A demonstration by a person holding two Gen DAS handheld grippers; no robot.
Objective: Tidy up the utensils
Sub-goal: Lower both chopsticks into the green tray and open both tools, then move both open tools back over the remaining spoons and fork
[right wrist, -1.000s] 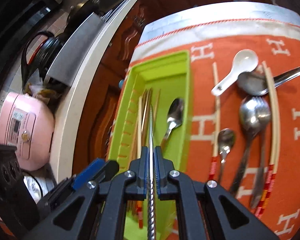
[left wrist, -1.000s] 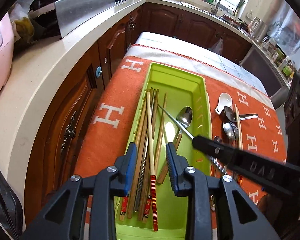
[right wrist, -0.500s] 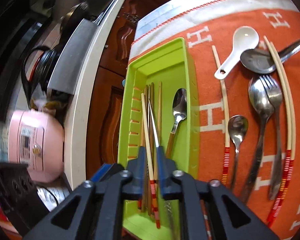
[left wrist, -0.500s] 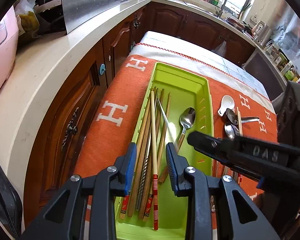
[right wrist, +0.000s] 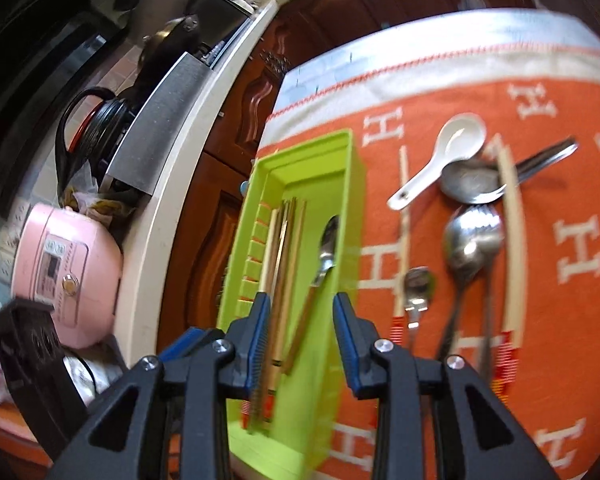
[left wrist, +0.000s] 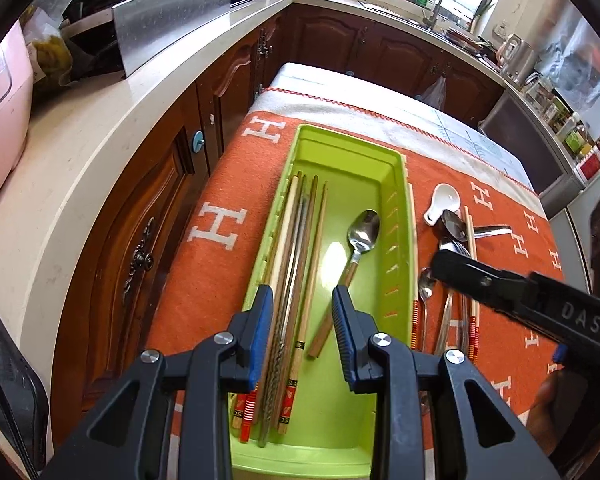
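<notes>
My right gripper (right wrist: pixel 298 330) sits at the bottom middle of its view with the jaws spreading apart and nothing pinched between them. My left gripper (left wrist: pixel 302 326) sits at the bottom middle of its own view, jaws parted a bit, gripping nothing.

Right under both is the green tray (left wrist: pixel 384 160), running from the bottom edge up toward the center. A bundle of chopsticks (left wrist: pixel 296 248) lies along its left side, and a wood-handled spoon (left wrist: pixel 360 236) lies slanted on the right.

Out to the right of the tray, loose stuff lies on the orange blanket (right wrist: pixel 572 300): a white ceramic spoon (right wrist: pixel 448 152) in the upper right, a metal ladle-type spoon (right wrist: pixel 470 182) just under it, a small spoon (right wrist: pixel 418 284), a big spoon (right wrist: pixel 470 240) stacked with a fork, and two long pale chopsticks (right wrist: pixel 514 232).

The pink rice cooker (right wrist: pixel 64 272) sits far left on the counter.
</notes>
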